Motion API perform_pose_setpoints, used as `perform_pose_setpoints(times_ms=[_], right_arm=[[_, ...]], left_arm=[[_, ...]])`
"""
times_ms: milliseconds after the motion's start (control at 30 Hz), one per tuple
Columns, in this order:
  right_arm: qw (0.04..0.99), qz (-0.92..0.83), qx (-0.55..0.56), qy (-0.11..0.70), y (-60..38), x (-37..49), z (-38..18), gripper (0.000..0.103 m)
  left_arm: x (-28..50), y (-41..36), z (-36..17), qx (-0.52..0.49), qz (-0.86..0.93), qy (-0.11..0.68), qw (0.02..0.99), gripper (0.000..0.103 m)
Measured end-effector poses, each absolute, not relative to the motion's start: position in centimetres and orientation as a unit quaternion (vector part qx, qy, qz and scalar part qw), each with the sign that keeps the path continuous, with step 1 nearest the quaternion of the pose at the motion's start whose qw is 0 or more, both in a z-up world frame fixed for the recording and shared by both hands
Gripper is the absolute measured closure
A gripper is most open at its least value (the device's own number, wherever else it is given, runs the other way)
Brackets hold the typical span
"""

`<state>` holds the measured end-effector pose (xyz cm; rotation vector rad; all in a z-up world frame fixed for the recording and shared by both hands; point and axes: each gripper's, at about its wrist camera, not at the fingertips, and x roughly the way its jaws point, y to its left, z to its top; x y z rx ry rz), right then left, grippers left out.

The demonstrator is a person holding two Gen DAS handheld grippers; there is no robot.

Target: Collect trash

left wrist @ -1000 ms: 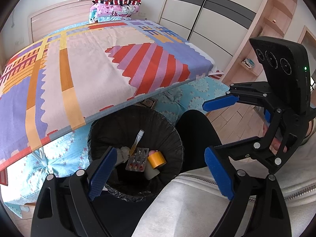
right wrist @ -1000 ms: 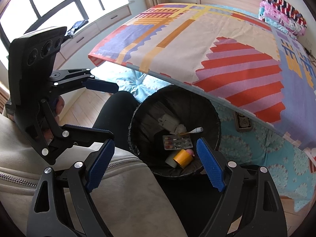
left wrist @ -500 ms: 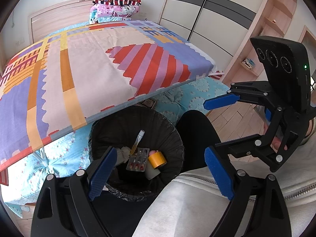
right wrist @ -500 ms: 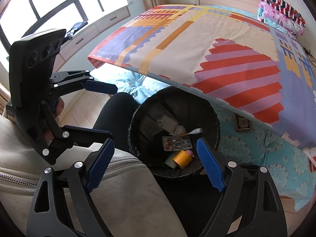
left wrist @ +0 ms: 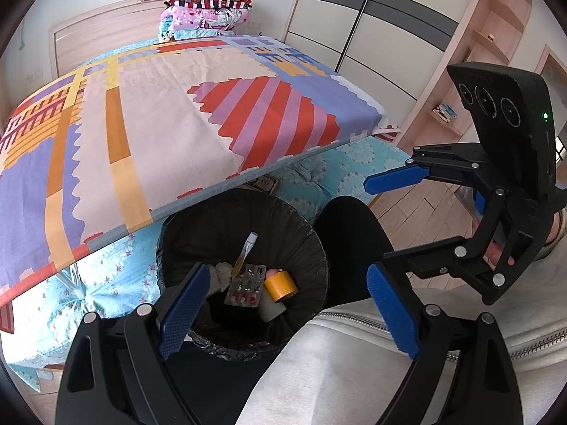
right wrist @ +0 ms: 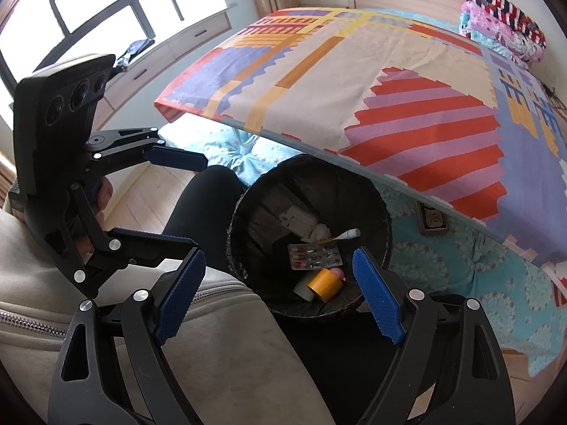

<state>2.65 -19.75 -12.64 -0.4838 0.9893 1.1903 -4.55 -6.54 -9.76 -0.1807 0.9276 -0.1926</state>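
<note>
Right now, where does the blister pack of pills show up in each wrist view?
Left wrist view: blister pack lies in the black bin, low centre, left of the yellow tape roll.
Right wrist view: blister pack in the bin, centre, above the tape roll.
Shared landmark: the tape roll touching the pack.

patterned bedspread [left wrist: 170,131], folded quilts [left wrist: 207,14], wardrobe [left wrist: 375,17], window [right wrist: 88,3].

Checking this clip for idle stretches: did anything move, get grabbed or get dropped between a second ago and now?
Nothing visibly changed. The left gripper and right gripper stay open and empty above the bin, and the pill blister, yellow tape roll and tube lie inside as before.
</note>
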Motion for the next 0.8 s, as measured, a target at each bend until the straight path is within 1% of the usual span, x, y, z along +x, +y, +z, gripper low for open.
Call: perform_pose_setpoints(times_ms=[800], right_arm=[[0.688,0.532,-0.215,0.444,-19.75,2.73,-12.73,0.018]], left_arm=[[-4.66,-6.56,-9.73,-0.086,-0.091,0.445,0.887,0.016]])
